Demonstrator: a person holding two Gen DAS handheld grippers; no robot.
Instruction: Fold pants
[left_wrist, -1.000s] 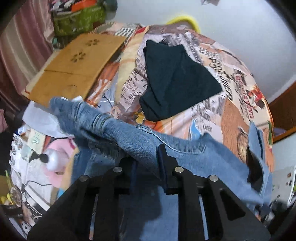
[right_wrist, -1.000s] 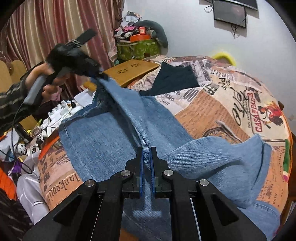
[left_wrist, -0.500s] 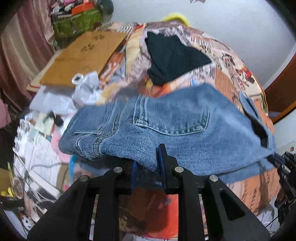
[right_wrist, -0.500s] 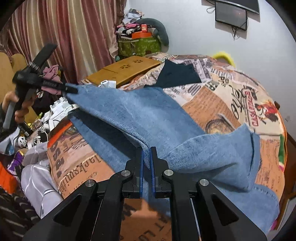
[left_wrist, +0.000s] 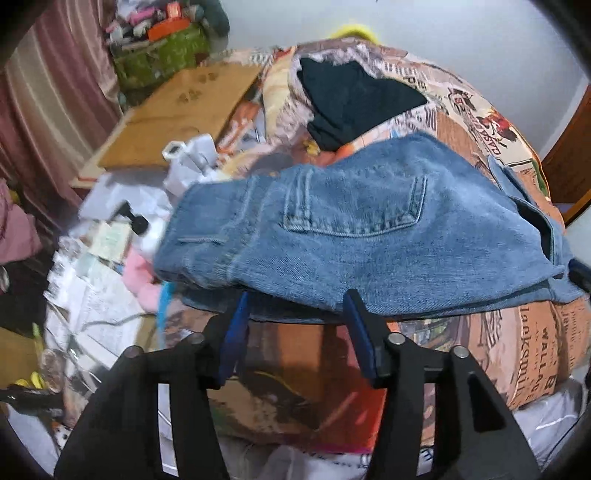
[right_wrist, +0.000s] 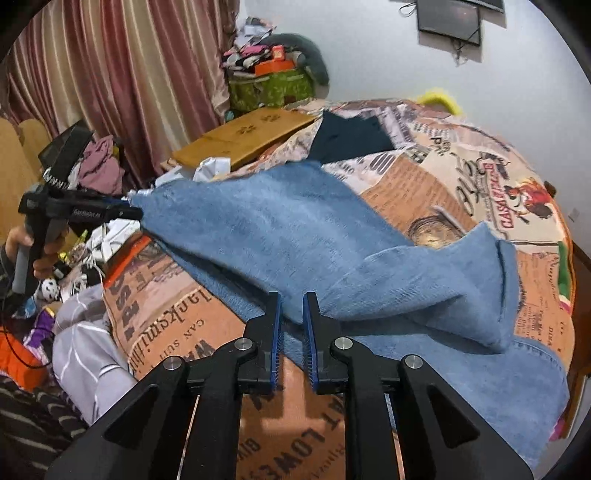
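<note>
Blue denim pants (left_wrist: 354, 229) lie folded over on the patterned bedspread (left_wrist: 539, 354), back pocket up. In the right wrist view the pants (right_wrist: 295, 236) spread across the bed with a folded-back flap at the right. My left gripper (left_wrist: 295, 314) is open, its jaws wide apart just below the near edge of the pants, holding nothing. It also shows at the left of the right wrist view (right_wrist: 129, 208), at the pants' left corner. My right gripper (right_wrist: 291, 306) is slightly open at the pants' near edge, the denim just past its tips.
A black garment (left_wrist: 354, 99) lies further back on the bed. A wooden board (left_wrist: 177, 114) sits at the bed's left side. Clutter of papers, cables and white items (left_wrist: 110, 236) lies left of the bed. Curtains (right_wrist: 129, 74) hang at the left.
Both grippers lowered the pants onto the bed and opened, letting go of the denim. The left jaws opened wide; the right jaws parted a little.
</note>
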